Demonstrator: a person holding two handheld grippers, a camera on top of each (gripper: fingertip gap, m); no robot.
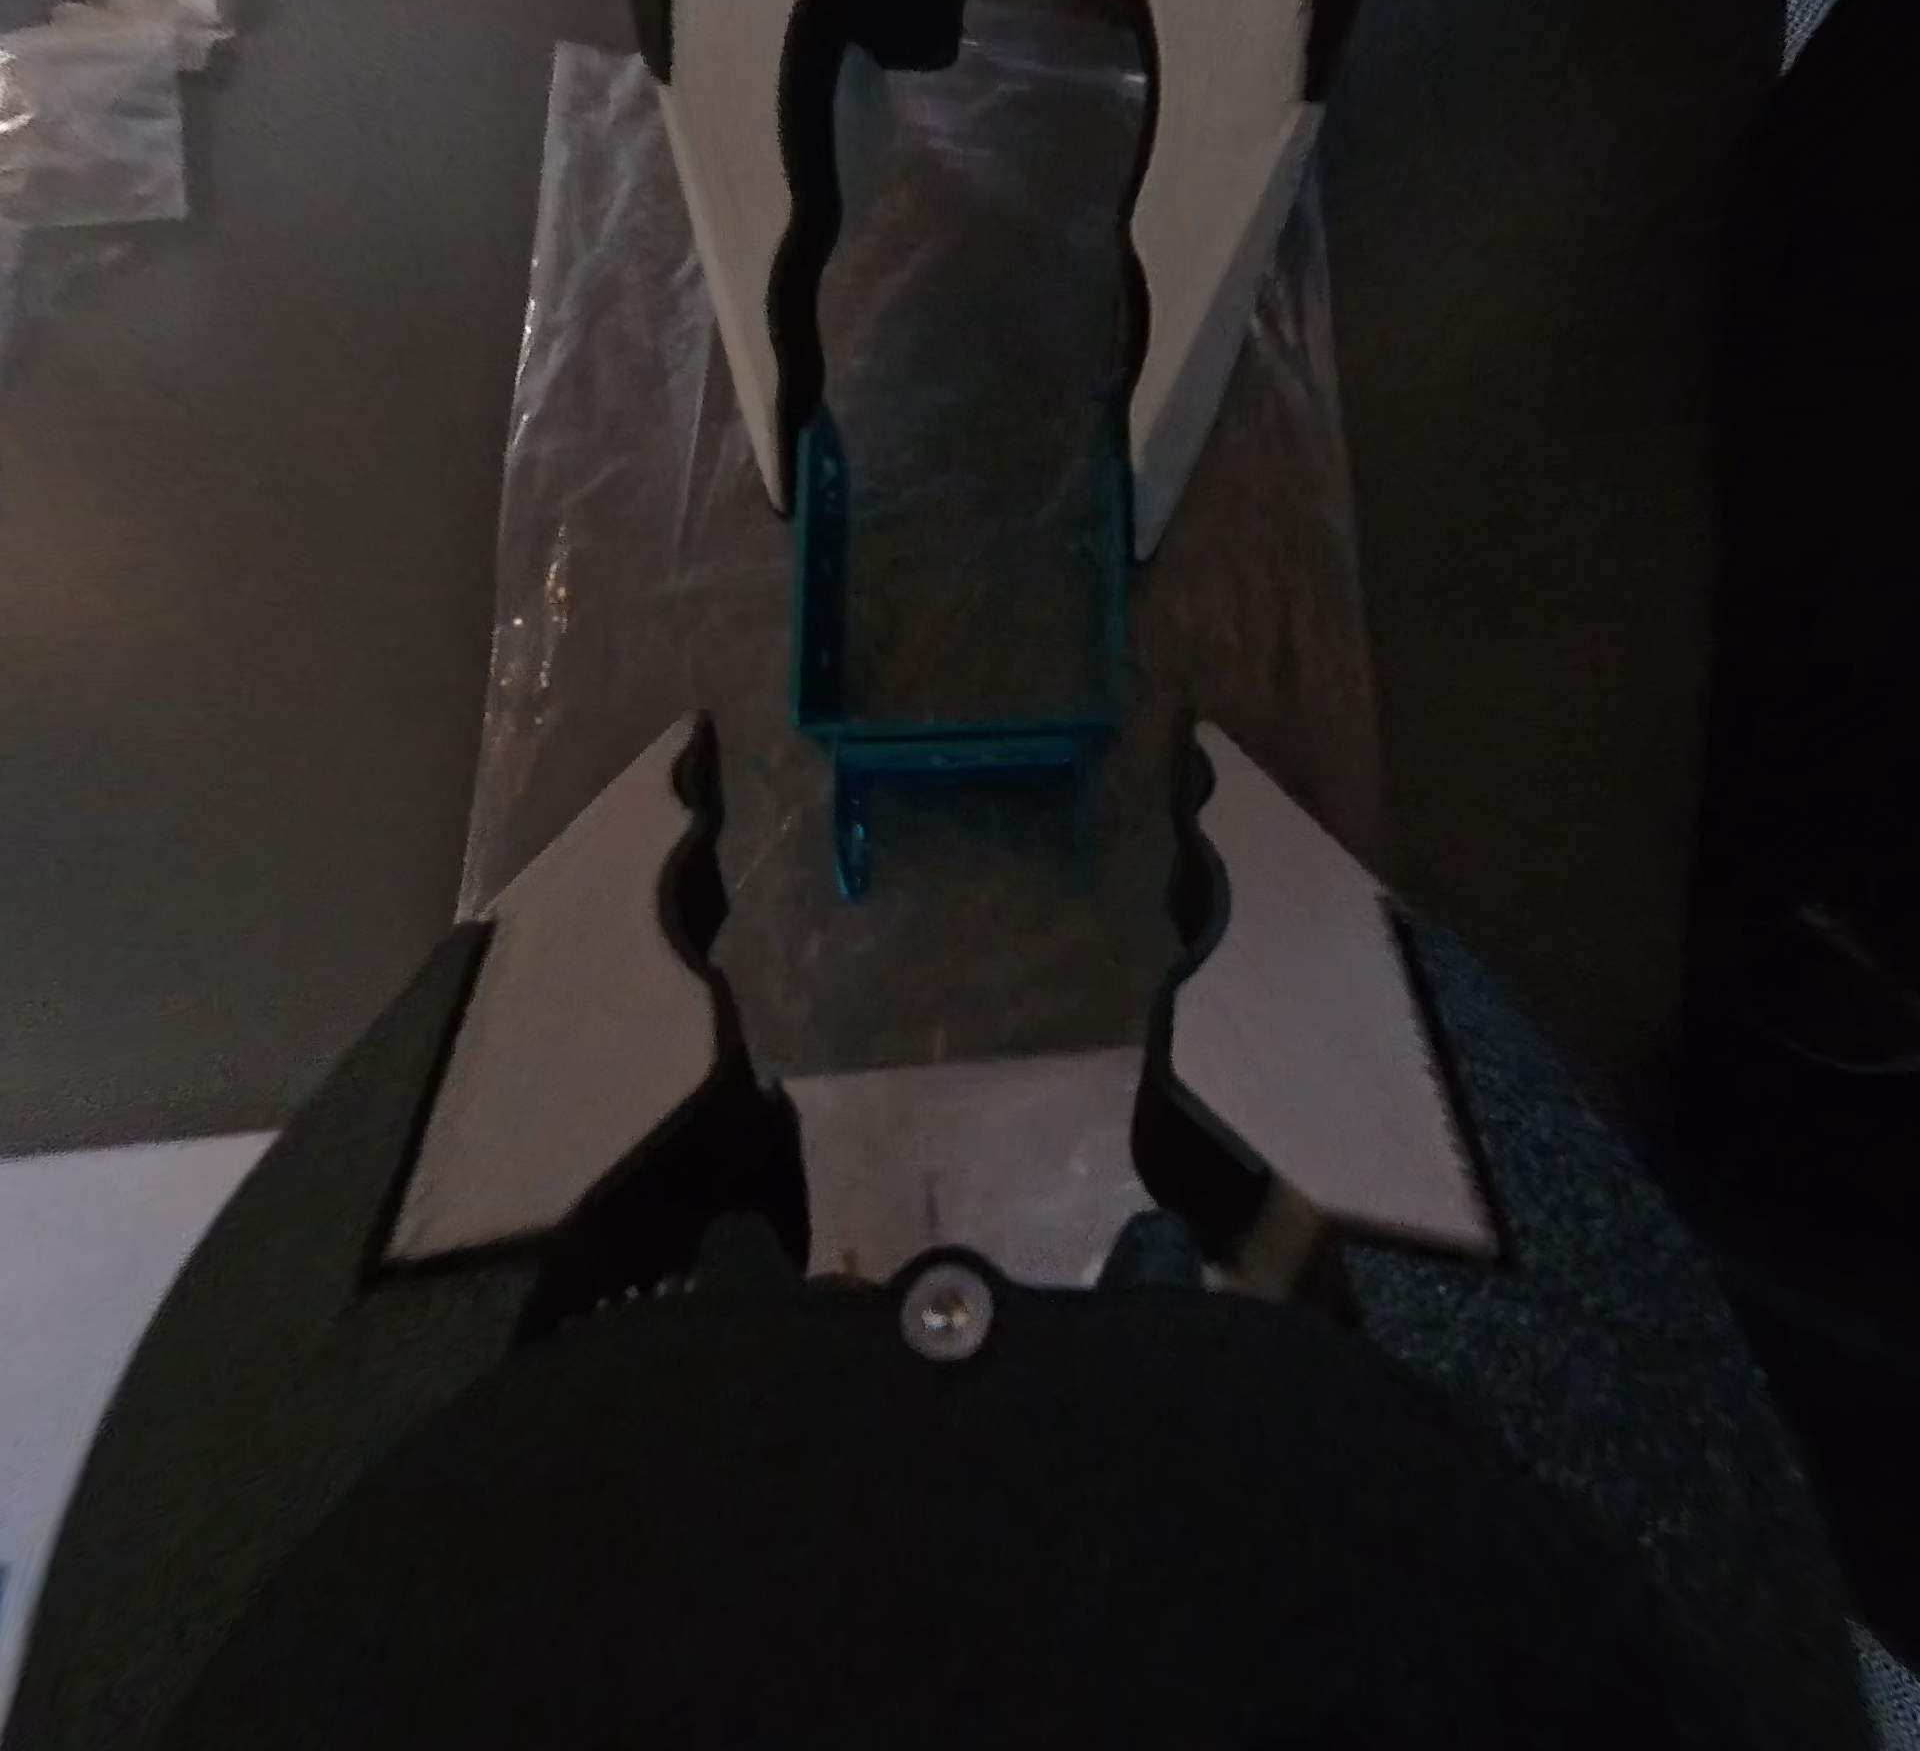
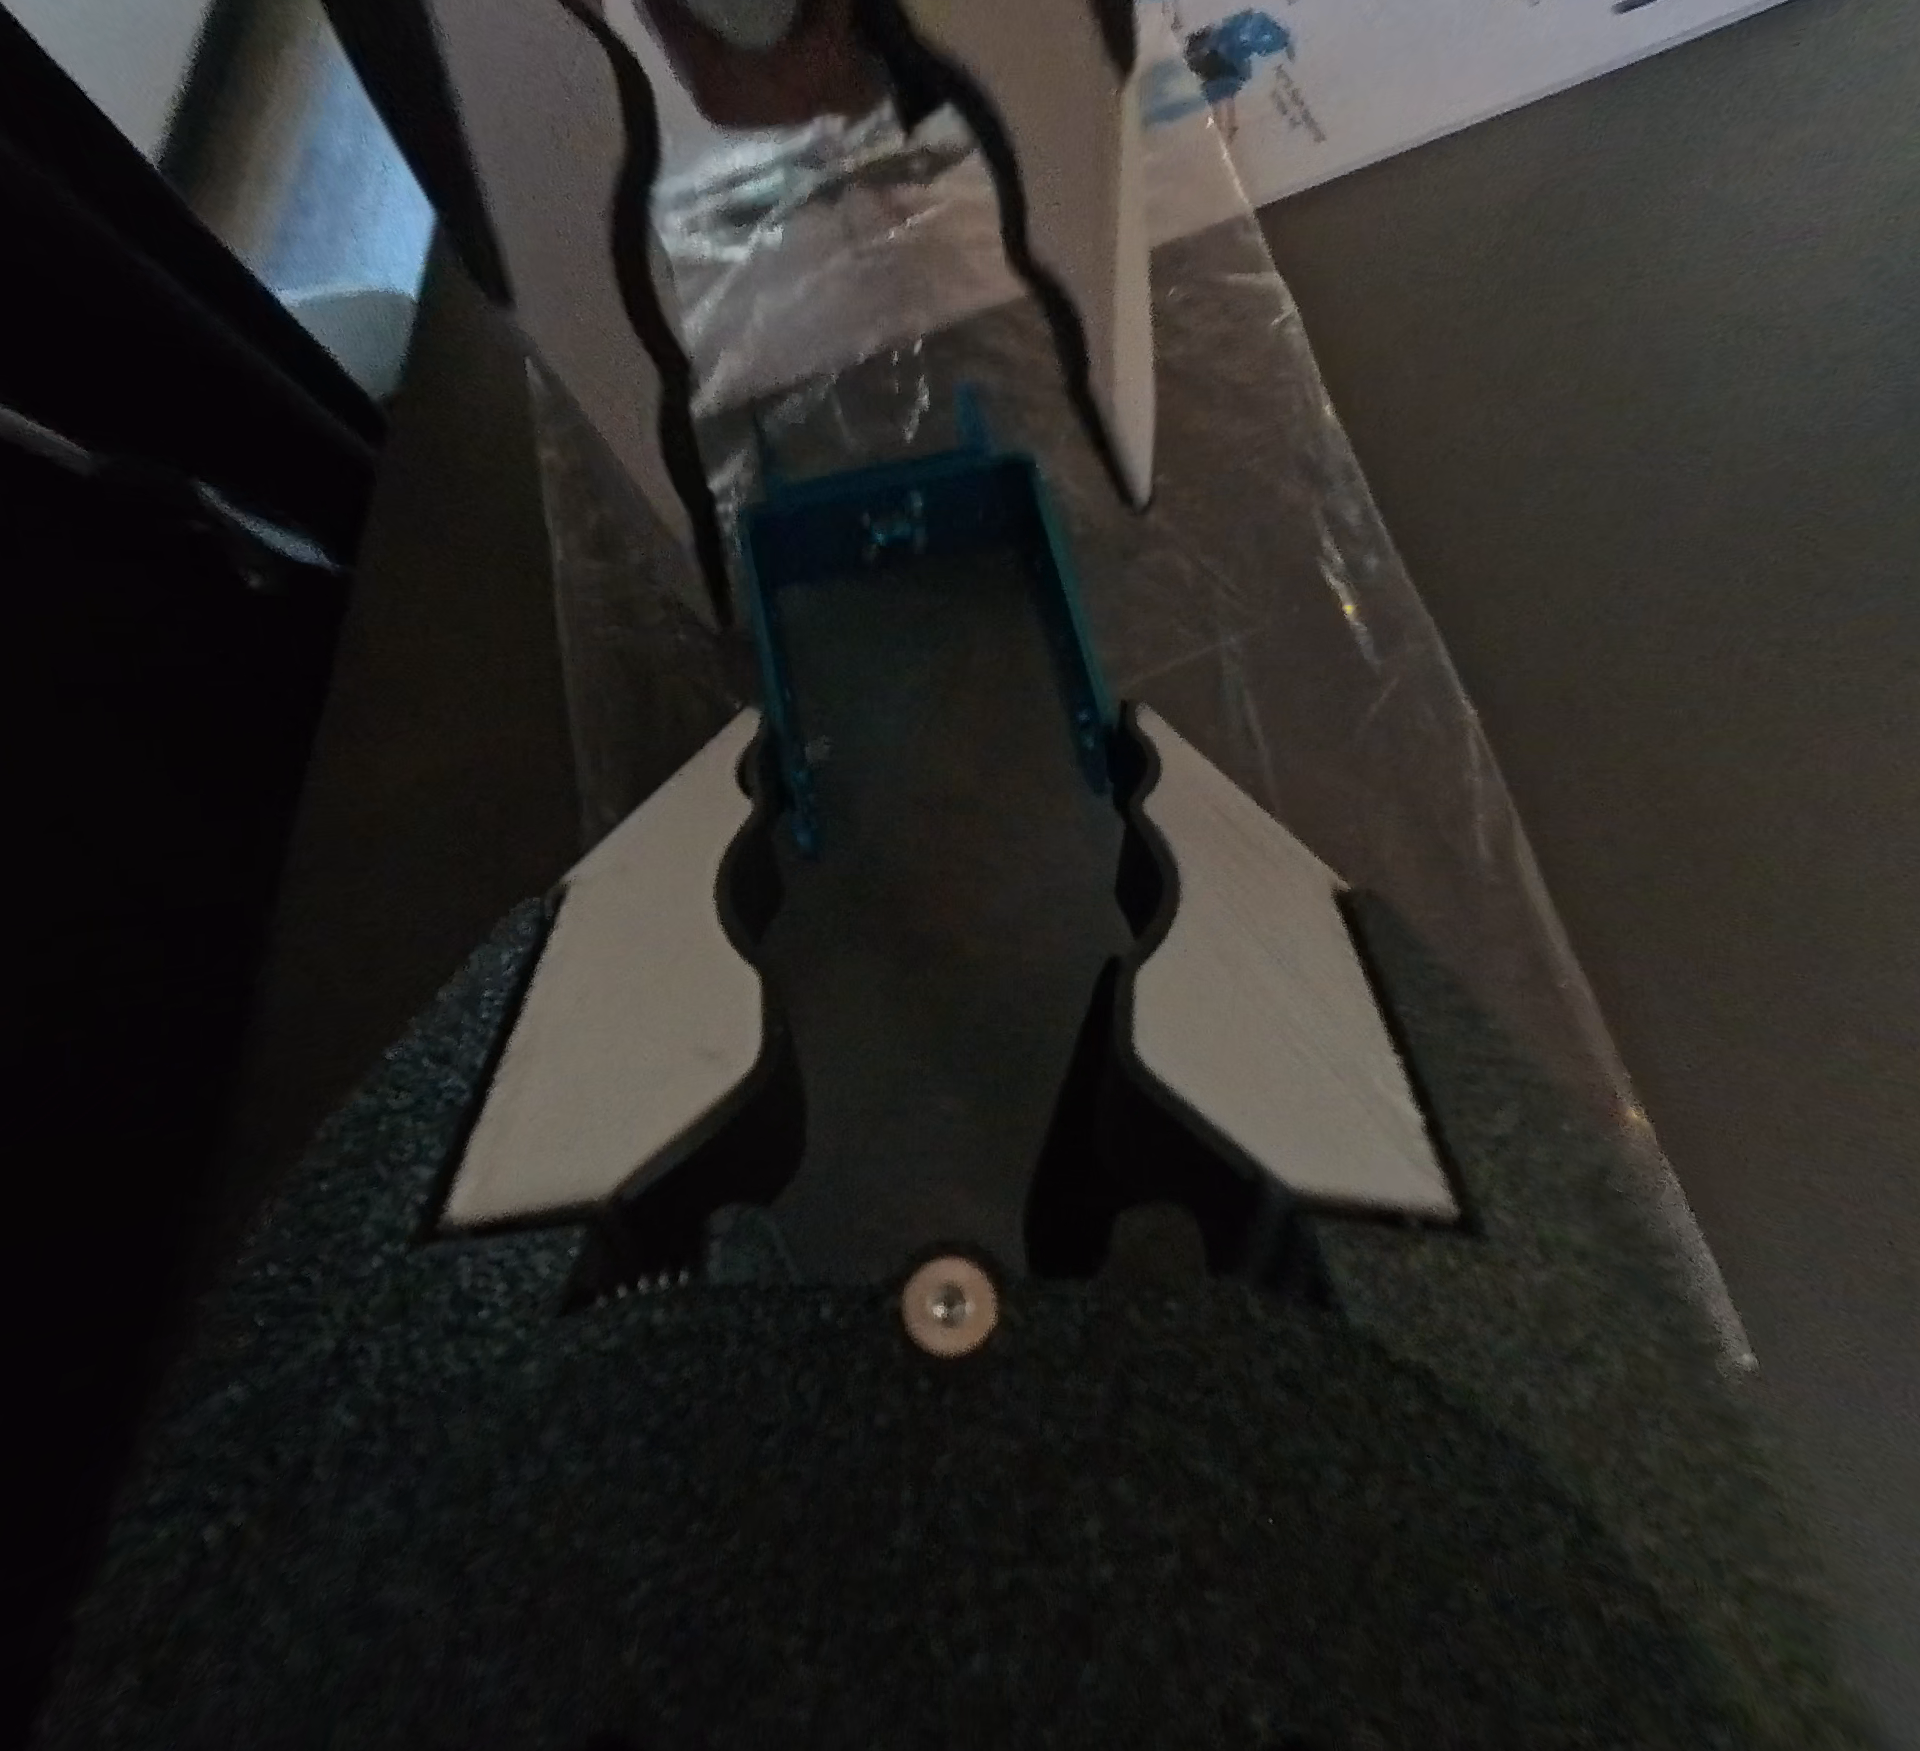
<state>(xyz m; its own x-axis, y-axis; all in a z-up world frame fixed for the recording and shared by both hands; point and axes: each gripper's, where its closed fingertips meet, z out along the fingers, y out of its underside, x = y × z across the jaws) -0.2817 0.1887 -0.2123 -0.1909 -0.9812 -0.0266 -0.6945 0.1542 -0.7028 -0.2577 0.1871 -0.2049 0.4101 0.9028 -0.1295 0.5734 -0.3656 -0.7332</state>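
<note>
A blue metal bracket (image 1: pixel 961 745), made of two U-shaped pieces joined back to back, lies on a clear plastic bag (image 1: pixel 603 454) on the dark table. My two grippers face each other over it. My right gripper (image 2: pixel 940 714) is closed against the outer sides of the long arms of the bracket (image 2: pixel 894 506). In the left wrist view the right gripper (image 1: pixel 961 532) comes in from the top. My left gripper (image 1: pixel 951 725) is open, its fingers standing wide on either side of the bracket's short end without touching it. It enters the right wrist view (image 2: pixel 925 569) from above.
A white printed instruction sheet (image 2: pixel 1558 8) lies beyond the clear bag (image 2: pixel 1299 558). Small clear bags of parts (image 1: pixel 104 39) lie at the far left. A white sheet corner (image 1: pixel 104 1286) is near left. A black object (image 2: pixel 156 506) stands along one table side. Only a small space, under 4 cm, lies between the two pairs of fingers.
</note>
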